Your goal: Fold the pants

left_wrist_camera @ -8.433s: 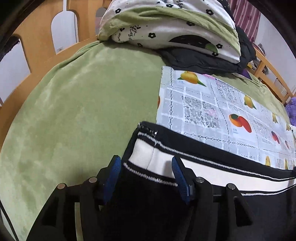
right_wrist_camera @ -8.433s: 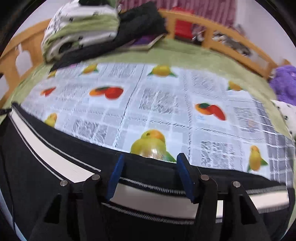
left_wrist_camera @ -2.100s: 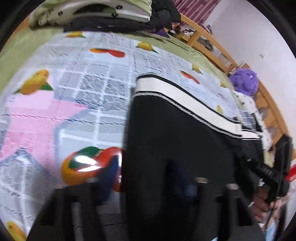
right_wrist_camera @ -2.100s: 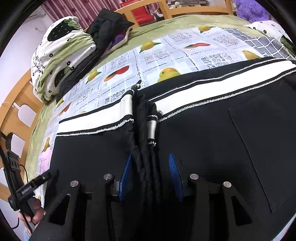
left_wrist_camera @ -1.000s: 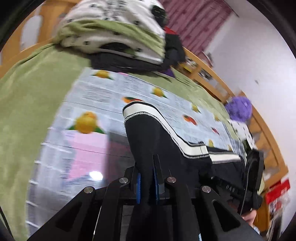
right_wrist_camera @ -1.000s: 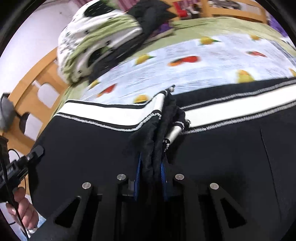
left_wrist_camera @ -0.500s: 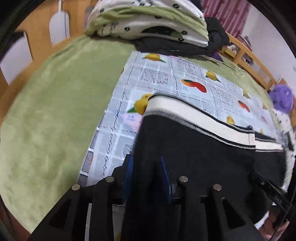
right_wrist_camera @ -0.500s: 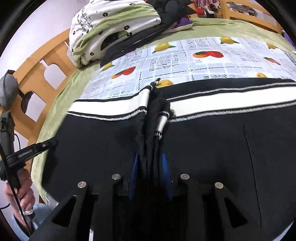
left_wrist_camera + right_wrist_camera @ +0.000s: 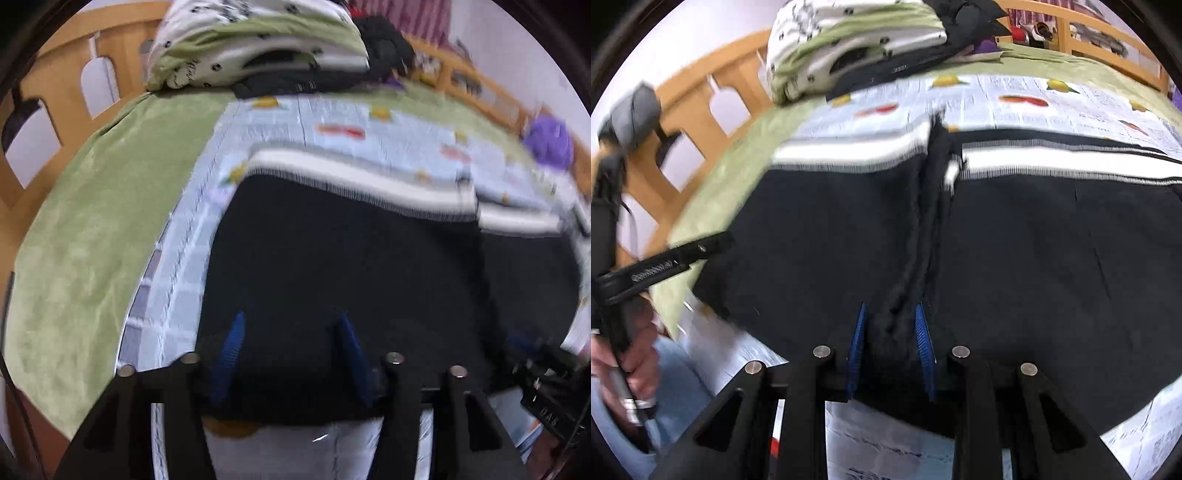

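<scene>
Black pants (image 9: 351,258) with a white-striped waistband (image 9: 351,177) lie spread on a fruit-print cloth (image 9: 369,122). My left gripper (image 9: 291,336) hovers at the pants' near left part. Its jaws are opening, and flat black fabric lies between the blue pads without being pinched. In the right wrist view the pants (image 9: 1052,258) rise into a bunched ridge that runs from the waistband (image 9: 1052,162) down the middle. My right gripper (image 9: 890,343) is shut on that ridge near the pants' front edge. The left gripper's body (image 9: 665,266) shows at the left, held by a hand (image 9: 628,365).
A green blanket (image 9: 92,221) covers the bed left of the cloth. Folded bedding and dark clothes (image 9: 258,48) are piled at the back. A wooden rail (image 9: 713,107) bounds the bed's left side and back. A purple plush (image 9: 548,142) sits far right.
The left gripper has opened and let go of the pants, which now lie flat. It has dropped toward the near edge. The right gripper still pinches the ridge, its pads slightly wider.
</scene>
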A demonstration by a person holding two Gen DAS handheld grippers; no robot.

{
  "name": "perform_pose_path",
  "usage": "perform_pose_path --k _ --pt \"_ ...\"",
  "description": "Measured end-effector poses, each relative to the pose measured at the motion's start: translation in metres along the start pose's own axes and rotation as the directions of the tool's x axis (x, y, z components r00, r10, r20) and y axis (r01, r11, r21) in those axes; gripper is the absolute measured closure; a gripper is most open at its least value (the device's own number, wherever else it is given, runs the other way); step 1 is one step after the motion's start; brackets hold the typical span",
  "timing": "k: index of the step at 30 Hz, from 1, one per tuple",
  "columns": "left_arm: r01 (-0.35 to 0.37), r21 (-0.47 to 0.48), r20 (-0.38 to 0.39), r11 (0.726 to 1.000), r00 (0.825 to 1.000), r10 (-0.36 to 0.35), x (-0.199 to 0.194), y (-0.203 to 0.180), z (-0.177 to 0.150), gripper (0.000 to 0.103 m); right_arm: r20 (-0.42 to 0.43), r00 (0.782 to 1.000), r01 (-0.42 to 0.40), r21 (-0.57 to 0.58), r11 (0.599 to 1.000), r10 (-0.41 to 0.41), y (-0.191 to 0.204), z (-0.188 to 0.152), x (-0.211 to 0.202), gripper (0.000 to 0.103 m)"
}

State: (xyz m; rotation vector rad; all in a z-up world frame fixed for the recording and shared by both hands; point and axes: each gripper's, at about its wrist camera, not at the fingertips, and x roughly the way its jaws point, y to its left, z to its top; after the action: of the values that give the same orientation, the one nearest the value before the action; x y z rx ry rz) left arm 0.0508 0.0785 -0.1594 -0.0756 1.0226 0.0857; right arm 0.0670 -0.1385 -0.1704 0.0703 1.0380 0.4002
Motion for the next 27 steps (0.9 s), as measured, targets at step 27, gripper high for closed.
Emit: perform_pose_path --k 27 --pt "0.351 -0.442 0.076 0.826 0.932 -0.355 0.009 0.083 -0.062 0.047 -0.028 0.983 0.180 0.034 0.983 -0.179 -0.072 0.016 -0.005 0.049"
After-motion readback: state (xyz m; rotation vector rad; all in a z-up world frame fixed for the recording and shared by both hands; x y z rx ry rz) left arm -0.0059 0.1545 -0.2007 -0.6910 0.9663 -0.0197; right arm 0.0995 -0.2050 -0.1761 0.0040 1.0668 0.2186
